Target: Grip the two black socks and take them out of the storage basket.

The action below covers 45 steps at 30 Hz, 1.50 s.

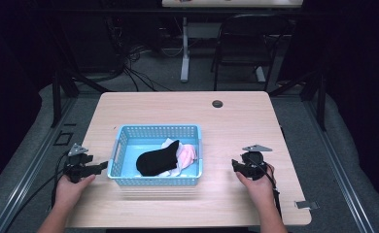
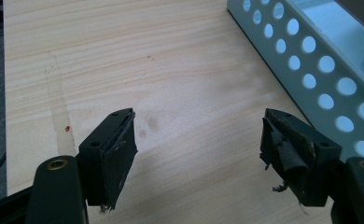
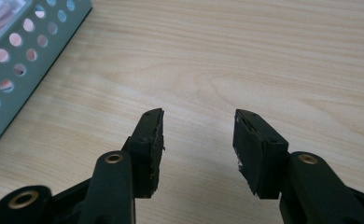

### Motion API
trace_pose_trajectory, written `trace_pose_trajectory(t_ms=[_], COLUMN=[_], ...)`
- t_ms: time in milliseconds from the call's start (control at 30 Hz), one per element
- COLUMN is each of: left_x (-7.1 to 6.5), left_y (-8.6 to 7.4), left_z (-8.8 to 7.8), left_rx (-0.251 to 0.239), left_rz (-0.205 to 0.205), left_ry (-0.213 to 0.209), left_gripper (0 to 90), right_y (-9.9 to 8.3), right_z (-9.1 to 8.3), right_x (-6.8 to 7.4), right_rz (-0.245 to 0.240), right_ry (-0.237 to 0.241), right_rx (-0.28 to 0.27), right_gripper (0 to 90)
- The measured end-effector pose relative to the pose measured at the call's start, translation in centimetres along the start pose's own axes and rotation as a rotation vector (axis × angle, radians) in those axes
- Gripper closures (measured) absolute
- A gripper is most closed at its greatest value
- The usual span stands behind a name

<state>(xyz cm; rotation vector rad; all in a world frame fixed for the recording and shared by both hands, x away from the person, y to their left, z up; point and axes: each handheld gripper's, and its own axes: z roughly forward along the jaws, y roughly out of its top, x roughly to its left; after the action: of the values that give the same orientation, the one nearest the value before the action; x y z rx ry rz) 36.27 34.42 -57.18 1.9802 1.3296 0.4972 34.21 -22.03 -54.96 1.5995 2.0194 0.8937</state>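
Observation:
A light blue perforated basket (image 1: pixel 124 141) stands in the middle of the wooden table (image 1: pixel 236 121). Inside it lie a black sock (image 1: pixel 156 159), a pink sock (image 1: pixel 188 153) and some white fabric (image 1: pixel 167 143). My left gripper (image 1: pixel 100 167) rests on the table just left of the basket, open and empty; in the left gripper view (image 2: pixel 196 144) the basket wall (image 2: pixel 311 70) runs along the upper right. My right gripper (image 1: pixel 235 165) sits right of the basket, open with nothing between its jaws (image 3: pixel 196 140). The basket corner (image 3: pixel 17 65) shows at the upper left of the right gripper view.
A dark round grommet (image 1: pixel 217 104) sits in the tabletop near the far edge. A black chair (image 1: pixel 248 43) and a table leg (image 1: pixel 184 48) stand on the floor beyond. A small metal bracket (image 1: pixel 306 204) lies at the table's near right corner.

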Motion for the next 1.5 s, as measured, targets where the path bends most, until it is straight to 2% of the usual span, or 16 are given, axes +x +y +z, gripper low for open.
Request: trace_pose_trajectory(t_ms=[167, 333, 467, 733, 833, 933, 1100, 1200, 1500], left_x=[0.0, -0.2, -0.2, -0.1, -0.1, -0.1, -0.2, -0.1, -0.1], left_y=[-0.1, -0.1, -0.2, -0.1, -0.1, -0.2, -0.2, -0.2, -0.3], left_z=[-0.1, -0.3, -0.4, -0.3, -0.3, -0.4, -0.4, -0.3, -0.4], left_rx=[0.003, 0.004, -0.003, 0.0, -0.007, -0.005, -0.001, 0.0, 0.002], left_rz=[-0.001, 0.008, 0.004, 0.002, 0.001, -0.001, 0.0, 0.001, 0.0], left_ry=[-0.003, -0.004, -0.004, -0.007, -0.005, -0.004, -0.001, 0.001, 0.002], left_gripper=[26.5, 26.5, 26.5, 26.5, 26.5, 26.5, 26.5, 26.5, 26.5], right_y=[0.3, 0.2, 0.3, 0.6, 0.6, 0.9, 1.5, 2.2, 4.0], right_z=[0.1, 0.2, -0.2, -0.4, -0.6, -1.0, -1.7, -2.2, -3.1], right_x=[0.2, 0.6, 0.9, 0.8, 1.0, 1.3, 1.7, 1.9, 2.8], right_rz=[0.001, -0.026, -0.015, 0.013, 0.004, 0.016, 0.01, 0.011, -0.008], right_ry=[-0.009, -0.005, 0.008, 0.028, 0.024, 0.024, 0.02, 0.052, 0.08], right_rx=[0.013, 0.032, 0.014, 0.034, 0.026, 0.023, 0.017, 0.012, 0.017], right_gripper=[51.1, 50.6, 51.0, 54.5, 54.7, 54.4, 56.7, 59.9, 62.8])
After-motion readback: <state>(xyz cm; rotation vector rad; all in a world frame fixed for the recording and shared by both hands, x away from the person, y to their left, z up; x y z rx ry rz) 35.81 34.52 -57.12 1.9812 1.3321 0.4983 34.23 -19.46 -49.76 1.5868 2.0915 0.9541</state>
